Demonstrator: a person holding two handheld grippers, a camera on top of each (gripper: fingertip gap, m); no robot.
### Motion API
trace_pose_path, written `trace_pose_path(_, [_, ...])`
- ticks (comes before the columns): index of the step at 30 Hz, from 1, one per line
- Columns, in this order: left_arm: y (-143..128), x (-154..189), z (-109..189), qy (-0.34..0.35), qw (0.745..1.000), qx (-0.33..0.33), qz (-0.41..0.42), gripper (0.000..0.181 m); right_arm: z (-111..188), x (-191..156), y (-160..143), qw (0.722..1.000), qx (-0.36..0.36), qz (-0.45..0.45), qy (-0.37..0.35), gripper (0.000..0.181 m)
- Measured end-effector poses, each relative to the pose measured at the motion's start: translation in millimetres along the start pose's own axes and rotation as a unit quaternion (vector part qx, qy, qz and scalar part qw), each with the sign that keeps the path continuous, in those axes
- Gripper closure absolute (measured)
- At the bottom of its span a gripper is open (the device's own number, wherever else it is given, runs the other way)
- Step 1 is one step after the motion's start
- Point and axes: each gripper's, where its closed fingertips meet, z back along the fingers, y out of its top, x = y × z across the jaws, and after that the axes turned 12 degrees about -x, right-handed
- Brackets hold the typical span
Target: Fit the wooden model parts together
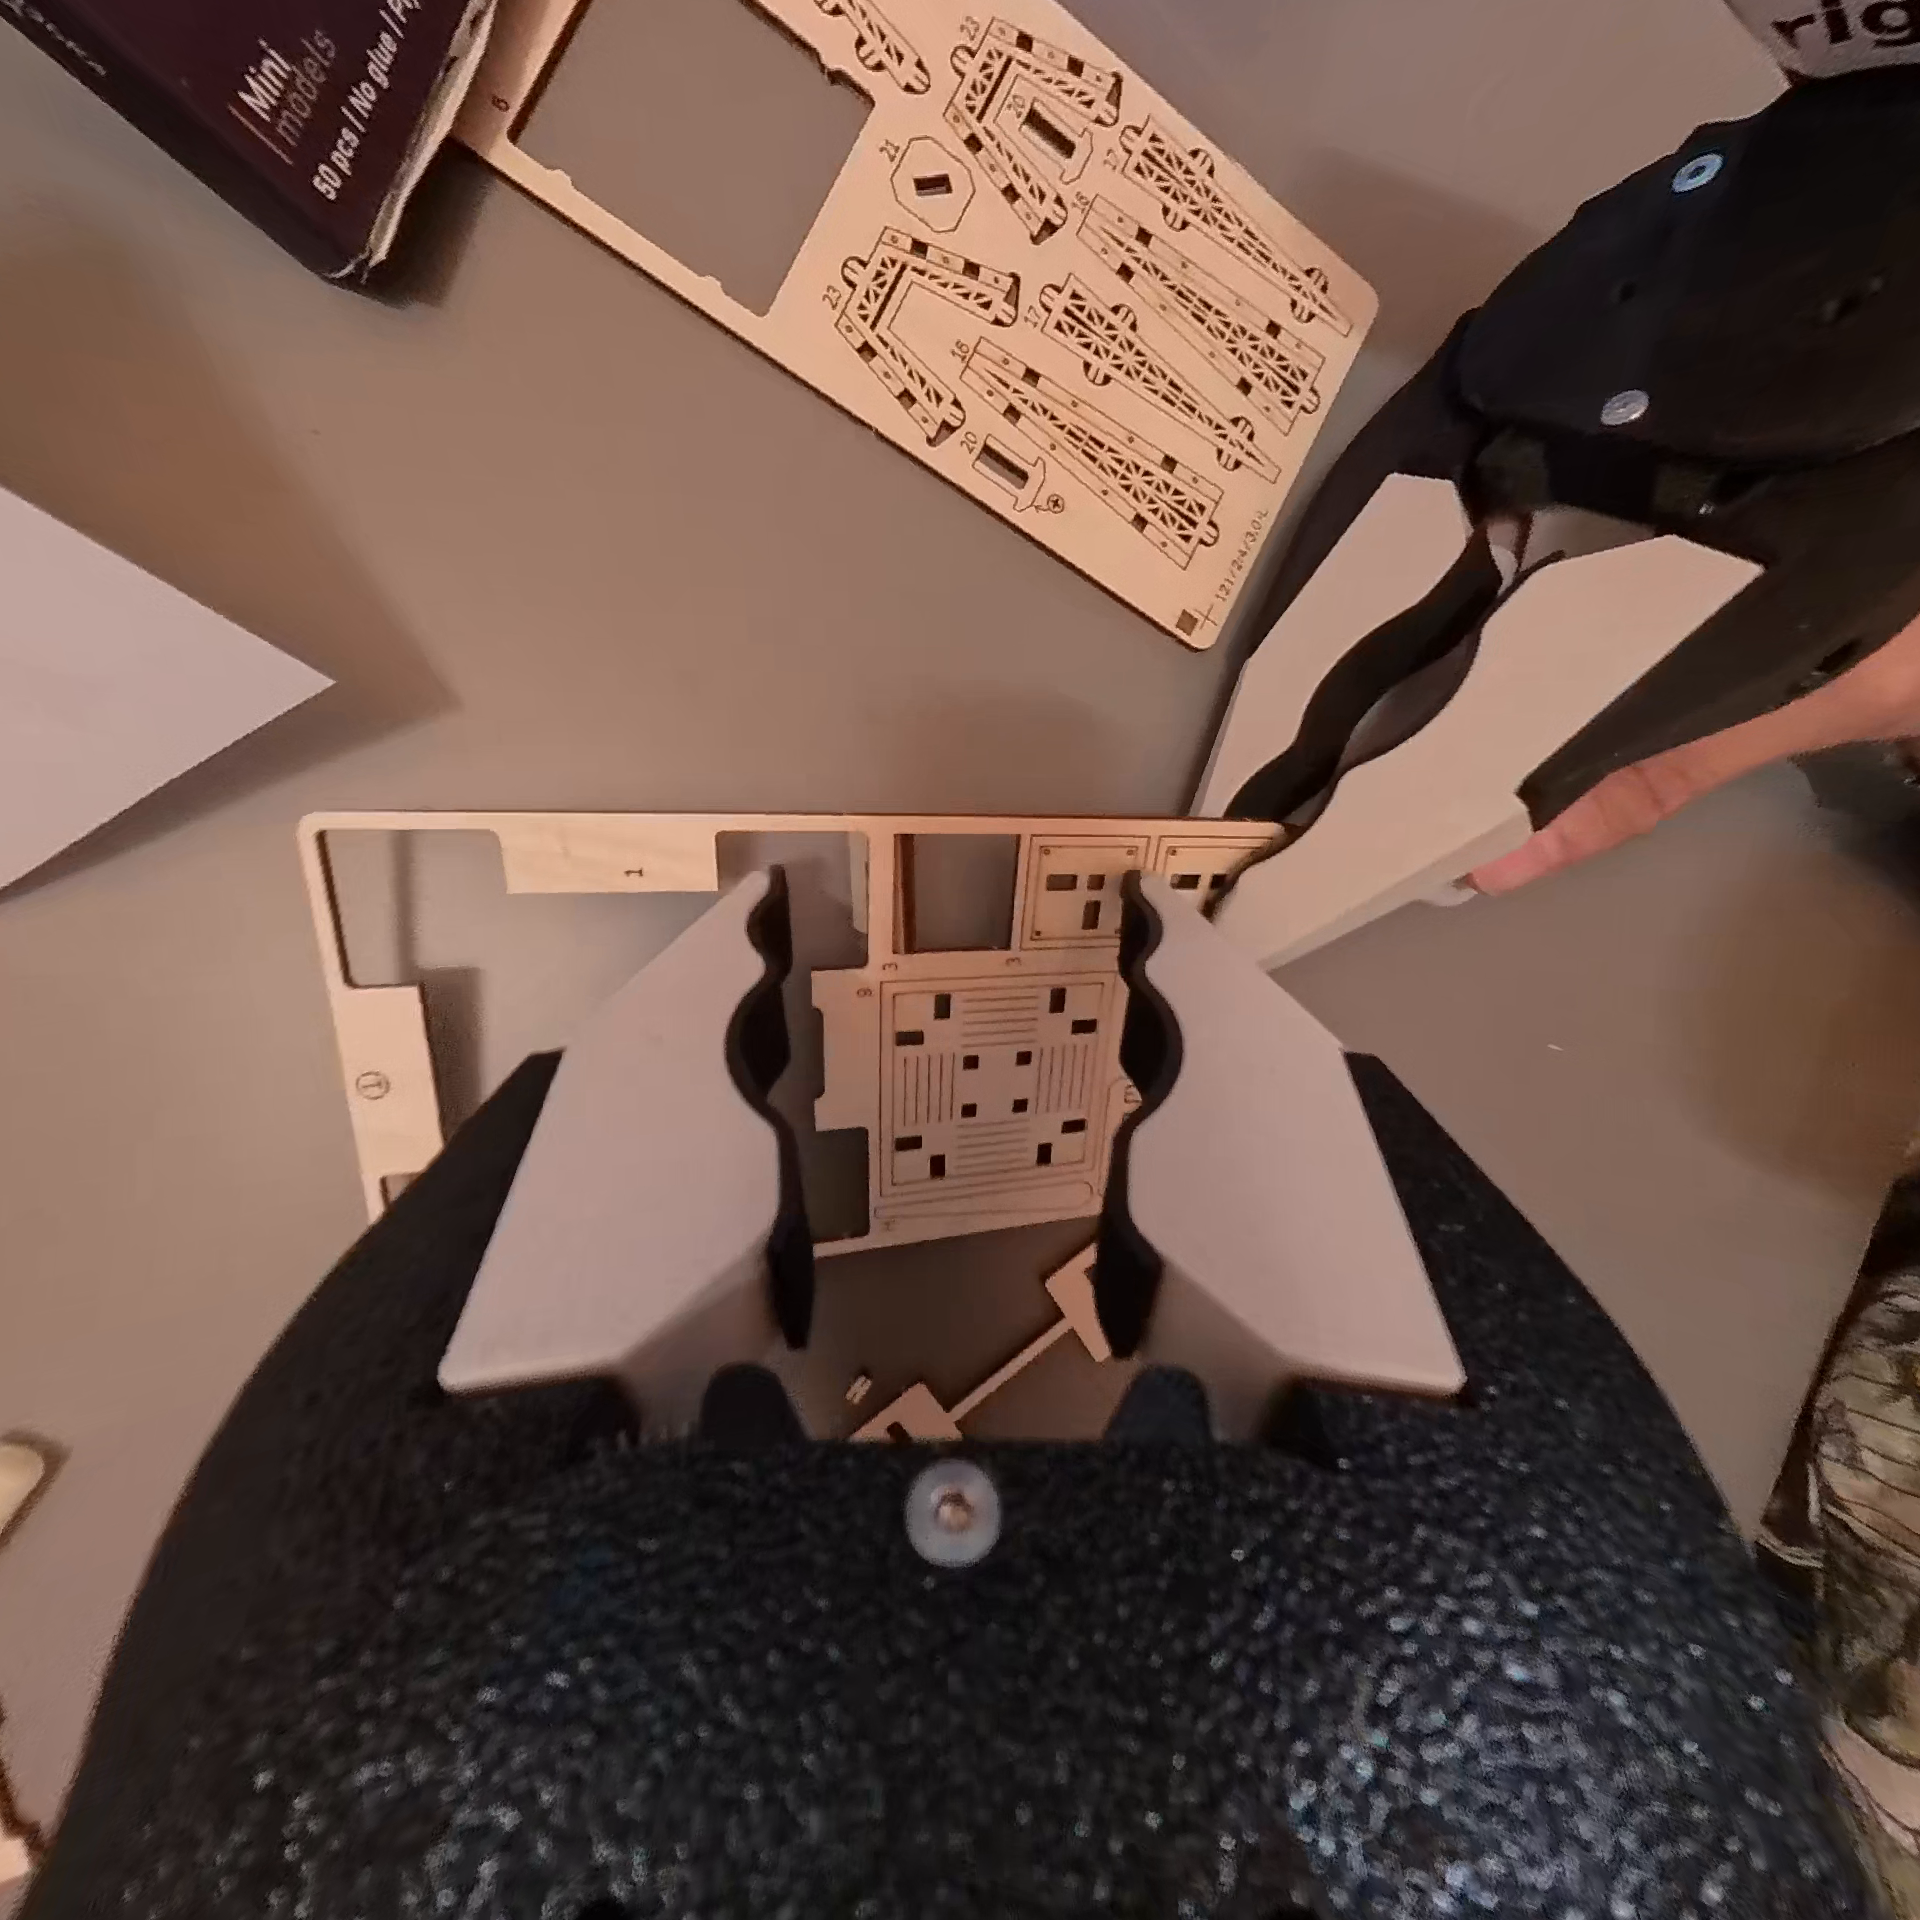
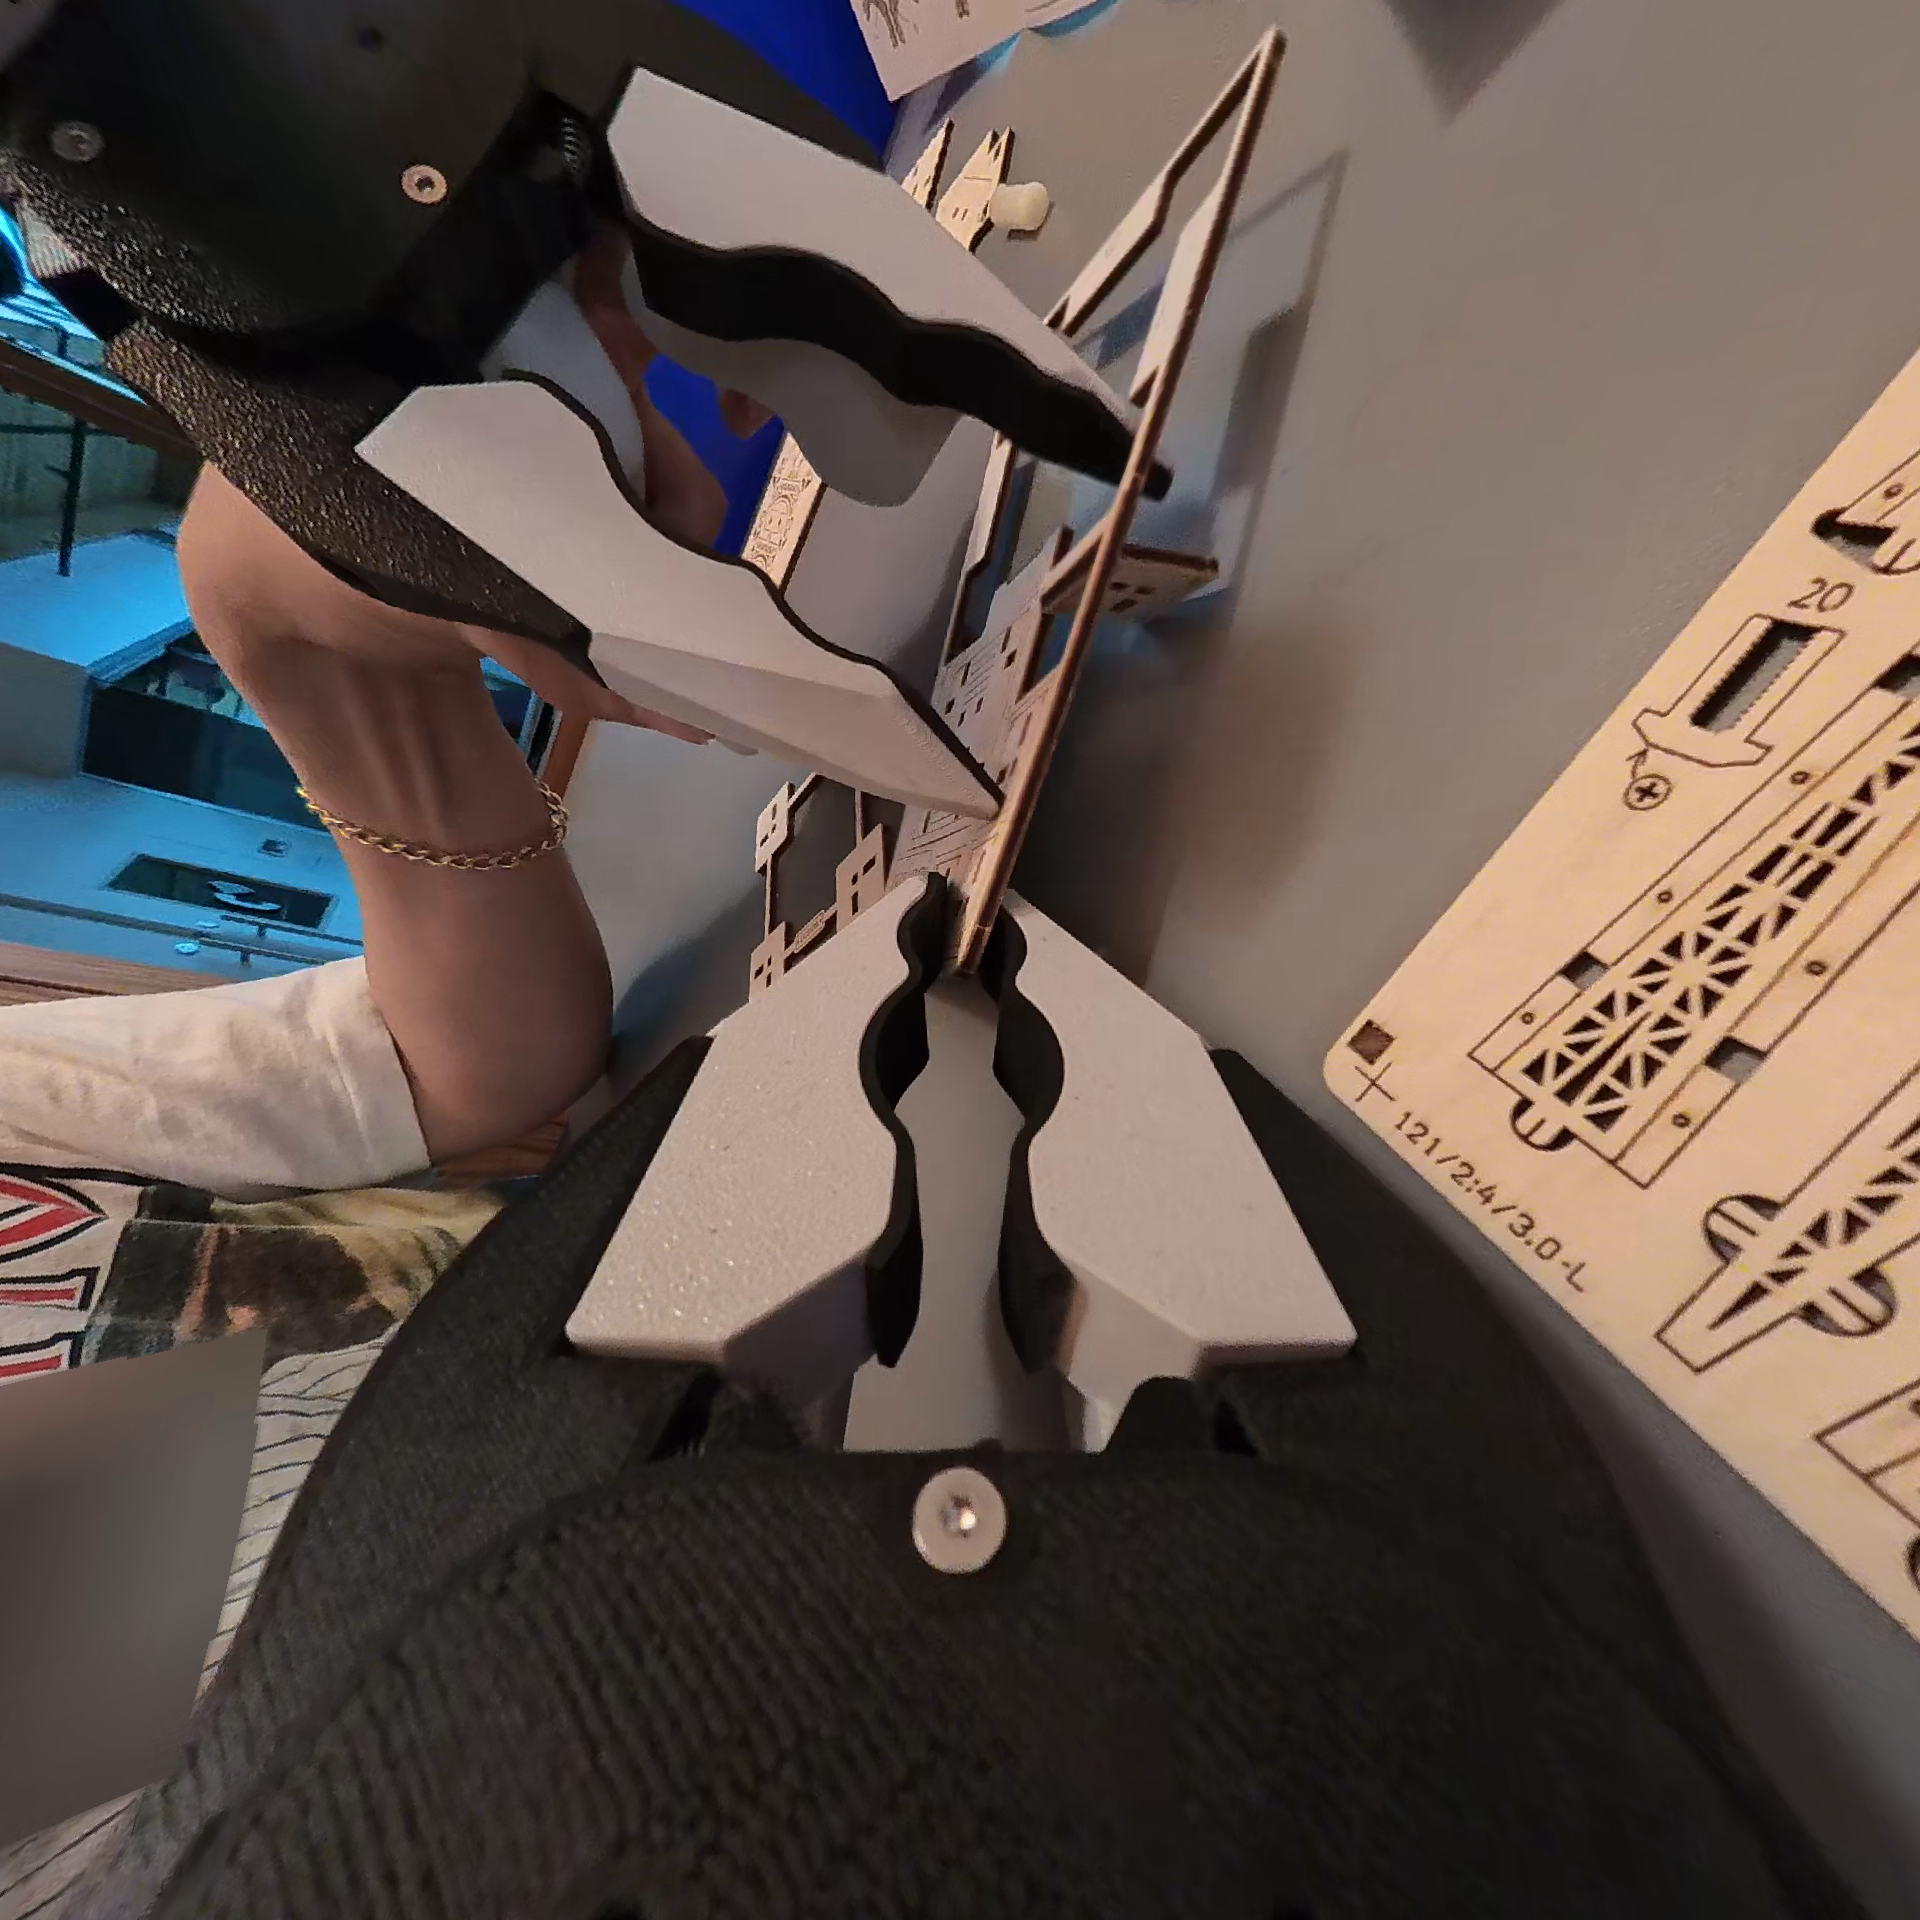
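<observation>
I count two wooden part sheets [image 1: 831, 1039], one dark box [image 1: 281, 114], one white paper [image 1: 114, 675], and two grippers: my left gripper [image 1: 951, 1101] and right gripper [image 1: 1288, 821].

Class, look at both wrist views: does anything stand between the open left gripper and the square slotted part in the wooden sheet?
Nothing visible does. The left gripper is open, its fingertips at the wooden sheet, the square slotted part bare between them. The right gripper pinches the sheet's corner, off to the side.
</observation>
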Motion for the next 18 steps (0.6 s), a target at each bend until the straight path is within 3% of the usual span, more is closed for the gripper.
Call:
trace_pose_path(5, [0.1,6.7,-0.9,-0.009,1.0,0.001,-0.003,0.135,-0.5,1.5,-0.2,1.0,-0.002,-0.004,-0.004,0.177])
trace_pose_path(8, [-0.6,6.6,1.2,-0.013,1.0,0.008,-0.003,0.132,-0.4,-0.1,0.1,1.0,0.0,0.0,0.001,0.177])
trace_pose_path(10, [-3.2,-3.6,5.6,0.033,0.999,0.002,0.001,0.111,-0.7,-2.3,0.1,1.0,0.002,0.013,0.001,0.178])
trace_pose_path(14, [-9.6,-11.7,16.4,0.106,0.994,-0.013,-0.027,0.121,0.0,-4.2,0.7,1.0,0.006,0.019,0.005,0.178])
trace_pose_path(18, [2.6,-0.6,32.0,0.104,0.993,0.03,-0.036,0.129,0.5,-4.7,0.9,1.0,0.008,0.02,0.006,0.178])
